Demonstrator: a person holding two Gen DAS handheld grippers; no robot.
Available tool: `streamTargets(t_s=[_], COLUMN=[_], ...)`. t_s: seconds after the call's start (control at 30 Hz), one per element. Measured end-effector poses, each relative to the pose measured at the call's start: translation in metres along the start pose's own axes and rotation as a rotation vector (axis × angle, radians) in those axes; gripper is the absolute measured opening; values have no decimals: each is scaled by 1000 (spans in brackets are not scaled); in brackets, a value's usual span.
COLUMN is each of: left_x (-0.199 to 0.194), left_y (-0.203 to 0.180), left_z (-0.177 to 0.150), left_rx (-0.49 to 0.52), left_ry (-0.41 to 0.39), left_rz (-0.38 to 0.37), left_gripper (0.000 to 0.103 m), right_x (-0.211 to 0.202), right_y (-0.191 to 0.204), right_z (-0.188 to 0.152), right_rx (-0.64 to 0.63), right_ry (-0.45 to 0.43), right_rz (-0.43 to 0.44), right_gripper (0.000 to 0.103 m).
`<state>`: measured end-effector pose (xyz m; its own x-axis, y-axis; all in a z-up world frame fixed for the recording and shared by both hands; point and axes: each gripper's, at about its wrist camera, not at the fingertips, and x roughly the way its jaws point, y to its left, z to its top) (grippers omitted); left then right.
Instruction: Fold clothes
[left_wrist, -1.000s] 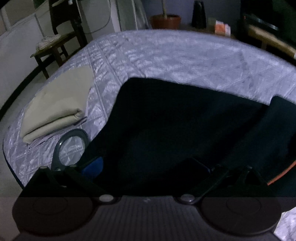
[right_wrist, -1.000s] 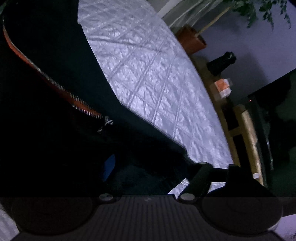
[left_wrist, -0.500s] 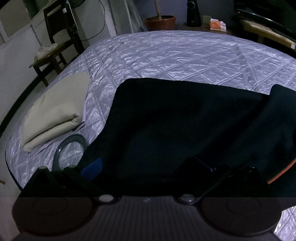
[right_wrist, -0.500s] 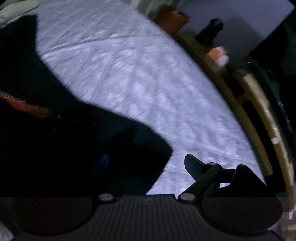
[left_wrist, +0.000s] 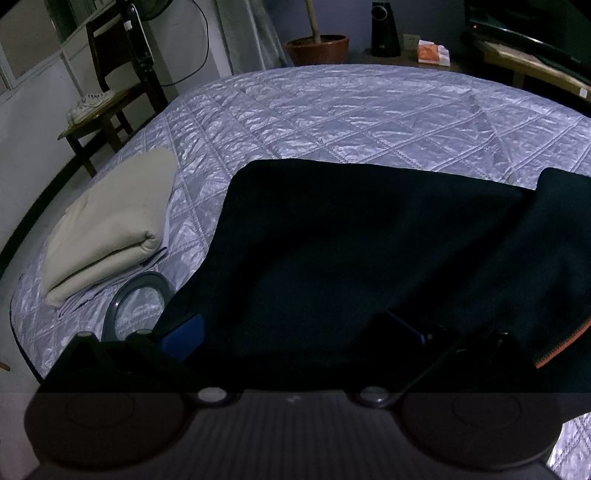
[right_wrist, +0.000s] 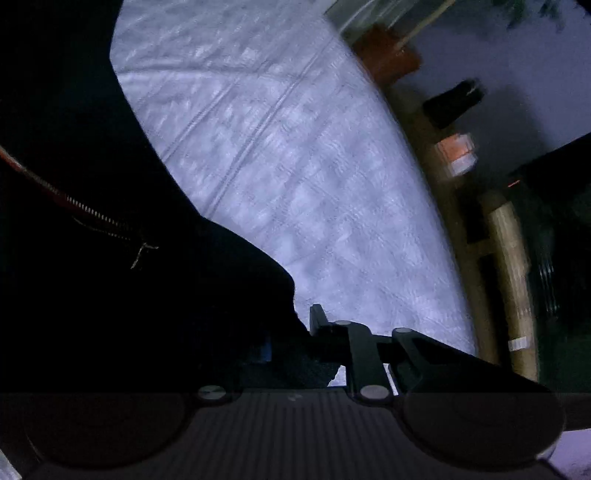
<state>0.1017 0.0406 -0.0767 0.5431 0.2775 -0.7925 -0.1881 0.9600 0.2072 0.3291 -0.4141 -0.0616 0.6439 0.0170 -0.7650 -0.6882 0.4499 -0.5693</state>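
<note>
Dark jacket (left_wrist: 351, 251) is lying spread across the quilted bed (left_wrist: 332, 110). Left gripper (left_wrist: 291, 332) is gaping wide over its hem; right gripper (right_wrist: 284, 339) is closing its jaws on the jacket's edge.

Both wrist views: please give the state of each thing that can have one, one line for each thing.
Dark zip-up jacket: spread flat on the bed, not yet folded.
Orange-edged zipper: open, slider at its lower end.
Beige folded cloth: folded, lying beside the jacket.
Left gripper: jaws wide apart, jacket edge between them.
Right gripper: jaws closing, jacket edge between them.
</note>
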Motion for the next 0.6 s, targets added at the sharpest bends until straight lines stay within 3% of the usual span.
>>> streamTargets(t_s=[0.13,0.23,0.43,0.5,0.6], left_x=[5,8,11,10,5], left_y=[1,2,8,9,14], left_z=[0,-1,5,7,8], left_rx=[-8,-14,-55,-69,-93], left_ry=[-3,-4,5,5,-5], left_rz=[-2,-1,-23,-29,-67], left_gripper=[103,103,103,97,96], right_x=[-58,-97,-119,-116,-104], right_y=[27,60,122,132,129], right_z=[-8,-28,-79,-91,-100], right_rx=[3,40,290,392,543], right_ry=[-88,-102,-29,-19,-8], right_rz=[-177,-243,-204,-181,-156], right_gripper=[21,20,19,19,19])
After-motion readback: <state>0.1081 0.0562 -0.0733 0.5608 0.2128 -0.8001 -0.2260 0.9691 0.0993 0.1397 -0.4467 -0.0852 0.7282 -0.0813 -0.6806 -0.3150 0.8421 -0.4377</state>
